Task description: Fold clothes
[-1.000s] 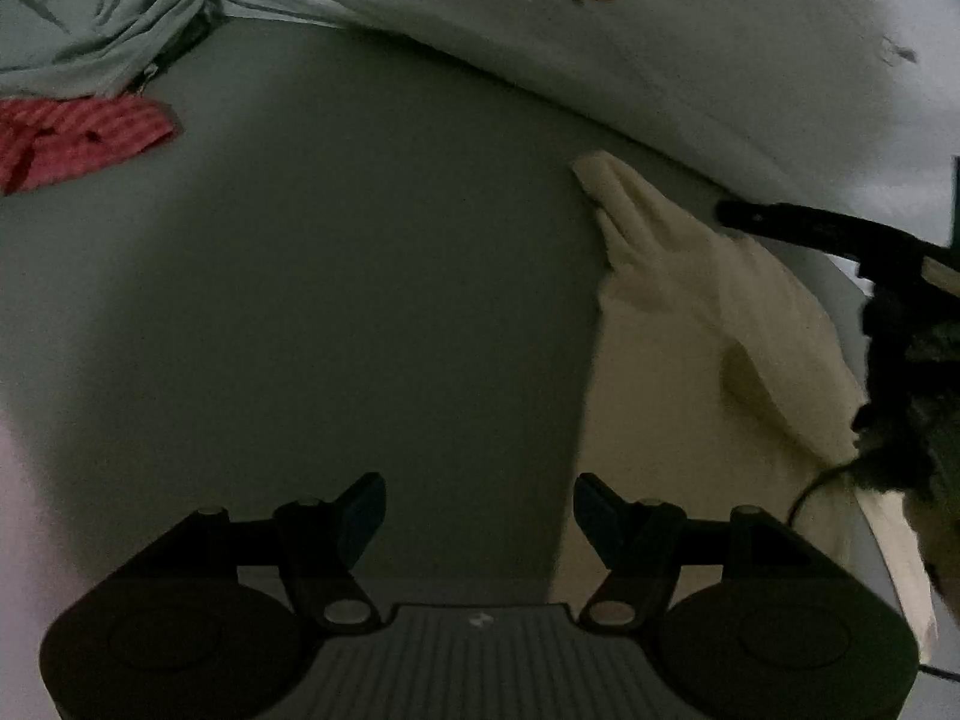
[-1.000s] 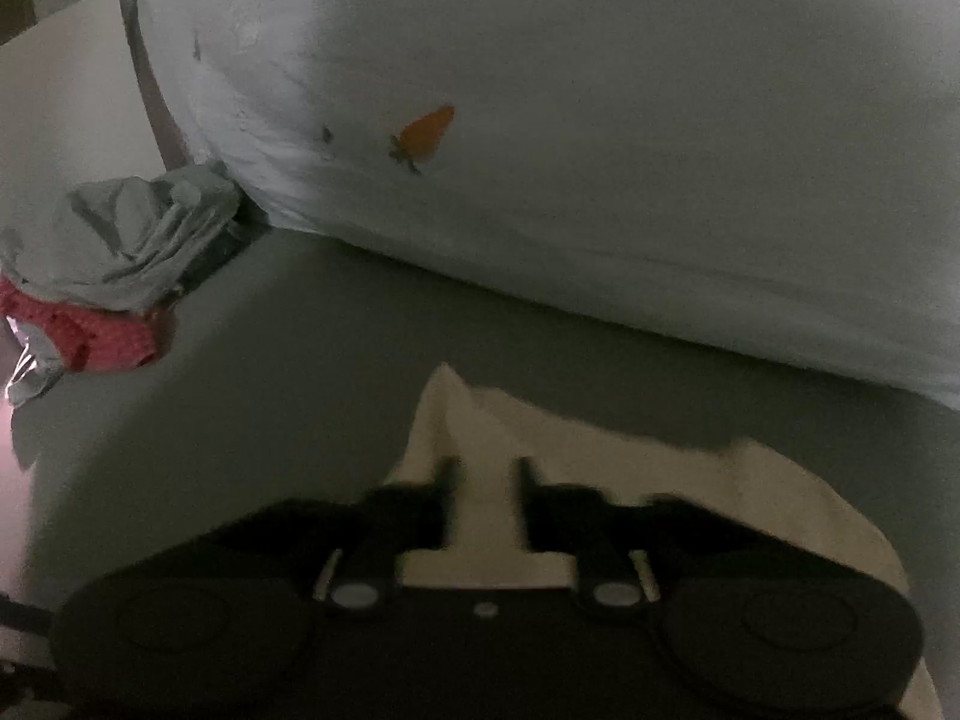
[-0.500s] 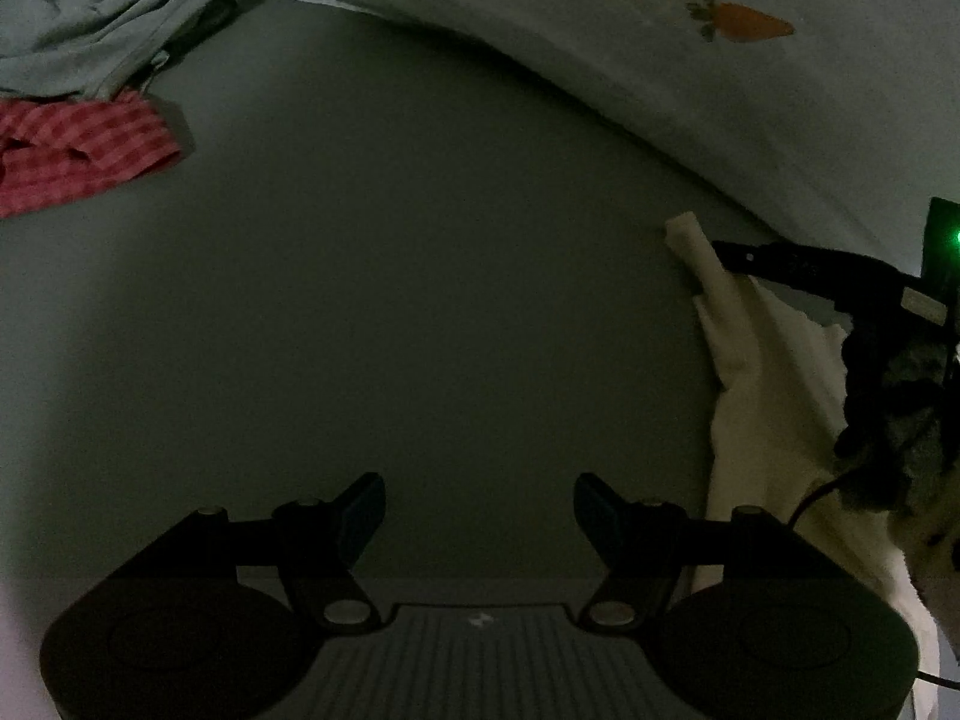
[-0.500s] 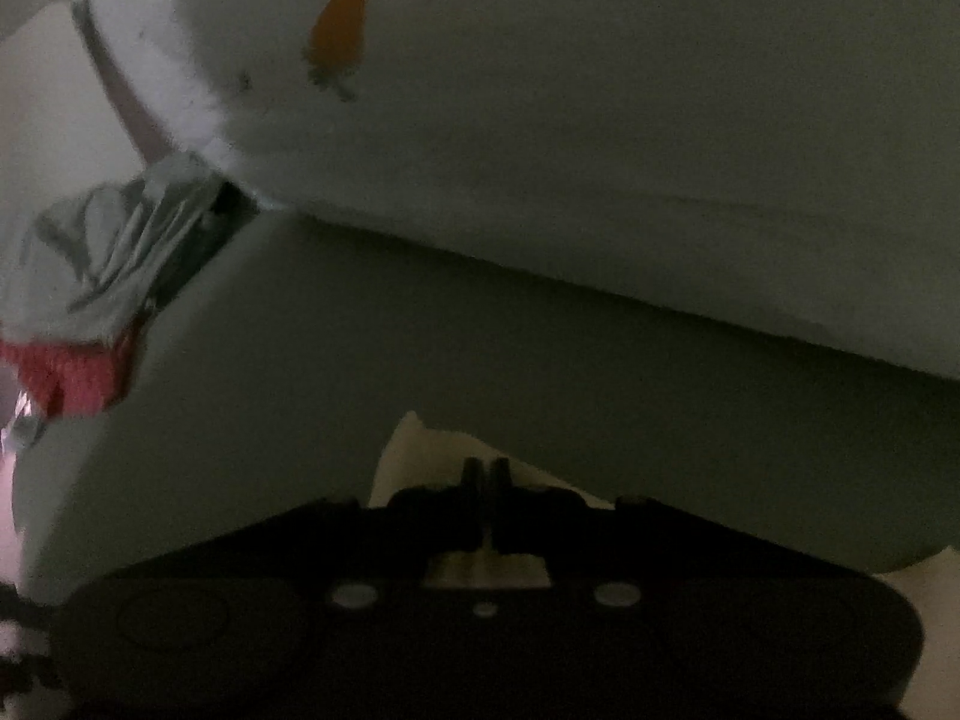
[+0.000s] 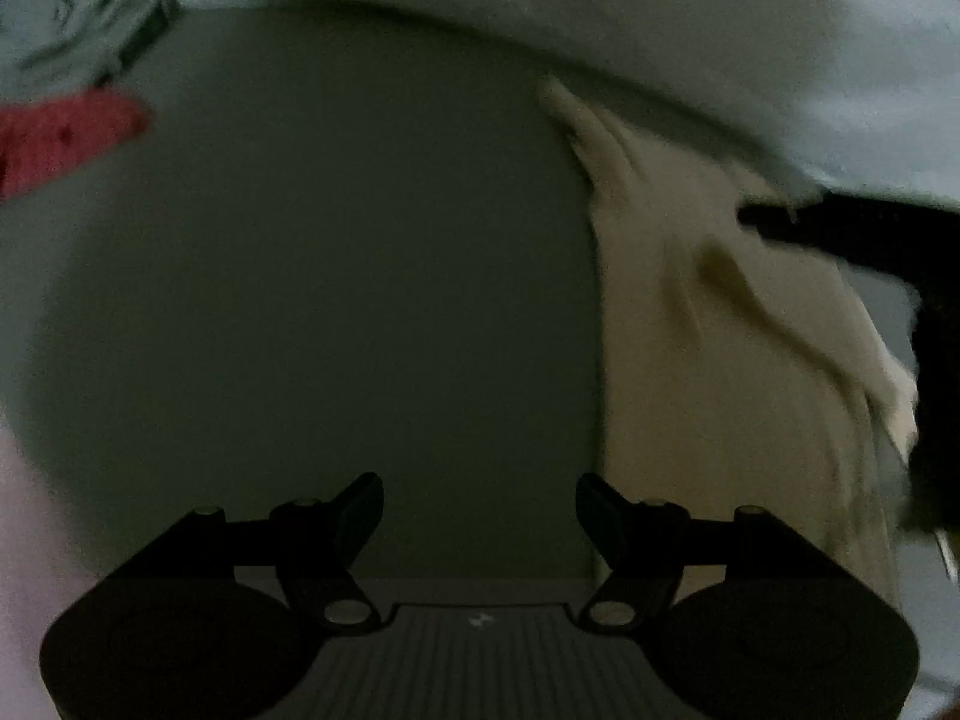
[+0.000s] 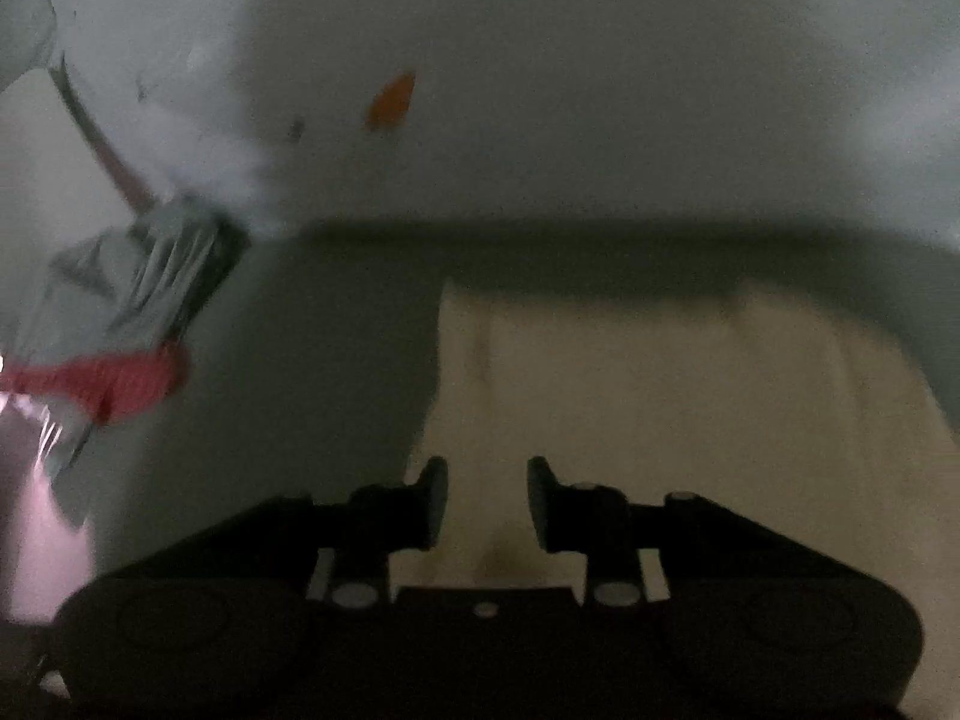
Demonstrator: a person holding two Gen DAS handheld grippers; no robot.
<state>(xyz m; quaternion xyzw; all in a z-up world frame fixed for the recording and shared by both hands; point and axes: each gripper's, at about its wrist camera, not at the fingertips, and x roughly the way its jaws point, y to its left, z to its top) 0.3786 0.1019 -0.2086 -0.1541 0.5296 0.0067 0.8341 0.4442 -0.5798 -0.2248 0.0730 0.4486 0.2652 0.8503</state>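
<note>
A cream garment (image 5: 708, 360) lies on the grey-green bed sheet (image 5: 360, 276), to the right in the left wrist view. It fills the lower right of the right wrist view (image 6: 690, 396), fairly flat. My left gripper (image 5: 480, 510) is open and empty over bare sheet, left of the garment's edge. My right gripper (image 6: 487, 504) is open and empty just above the cream garment; it shows as a dark shape (image 5: 840, 228) over the garment's far part in the left wrist view.
A white duvet with a carrot print (image 6: 393, 99) is heaped along the back. A red checked cloth (image 5: 66, 138) and a pale grey-green garment (image 5: 90, 30) lie at the far left; both show in the right wrist view too (image 6: 114, 384).
My right gripper was shut on the cream garment's edge half a second ago; now it is open and the garment lies spread. The left view has swung back toward the garment.
</note>
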